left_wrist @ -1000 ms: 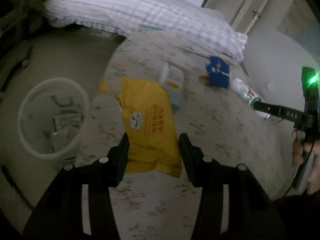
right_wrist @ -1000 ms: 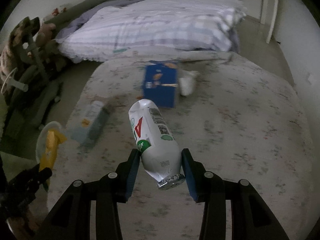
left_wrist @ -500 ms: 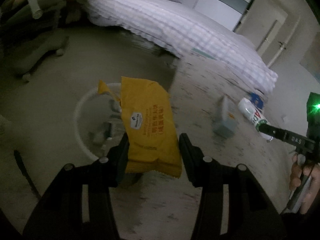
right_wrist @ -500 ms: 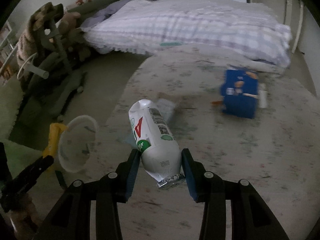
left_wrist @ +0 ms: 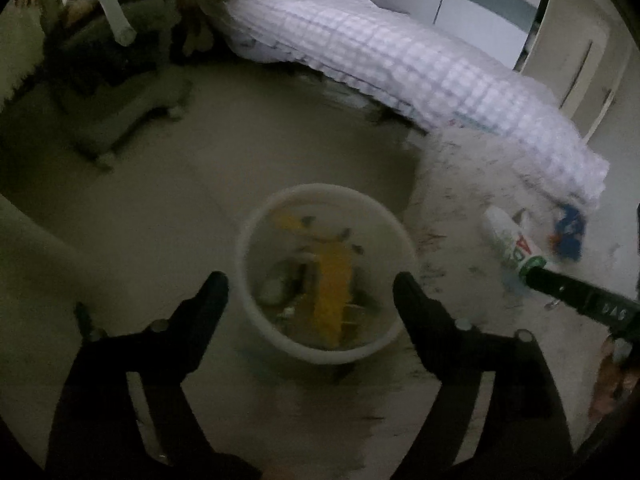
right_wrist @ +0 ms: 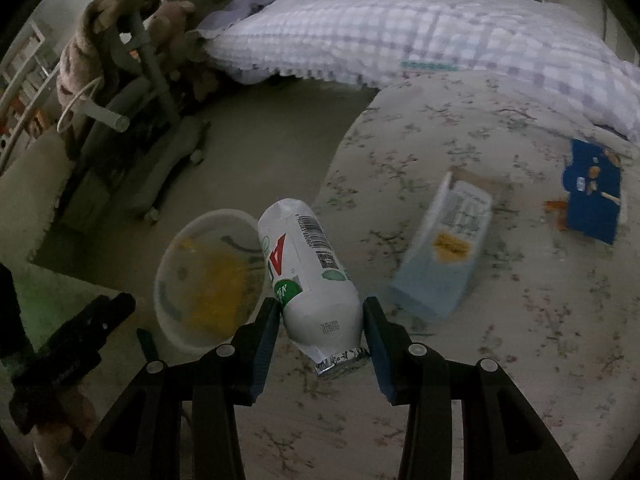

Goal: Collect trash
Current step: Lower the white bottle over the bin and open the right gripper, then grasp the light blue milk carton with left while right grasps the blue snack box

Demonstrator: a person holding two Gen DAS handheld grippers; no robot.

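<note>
My left gripper point(left_wrist: 310, 292) is open and empty, hovering over the white trash bin point(left_wrist: 256, 320). The yellow snack bag point(left_wrist: 332, 292) lies inside the bin among other trash. My right gripper point(right_wrist: 320, 316) is shut on a white milk bottle point(right_wrist: 312, 272) with red and green print, held above the rug just right of the bin point(right_wrist: 168, 320). The bottle also shows in the left wrist view point(left_wrist: 508, 240). A light blue carton point(right_wrist: 444, 256) and a dark blue box point(right_wrist: 592, 200) lie on the flowered rug point(right_wrist: 520, 340).
A bed with a checked quilt point(right_wrist: 420, 28) runs along the back. A chair base and stuffed toys point(right_wrist: 120, 60) stand at the left on bare floor point(left_wrist: 200, 168). My left gripper also shows at the lower left of the right wrist view point(right_wrist: 80, 340).
My left gripper swung left over the bin, opened and let go of the yellow bag, which dropped into the bin. My right gripper carried the bottle left toward the bin.
</note>
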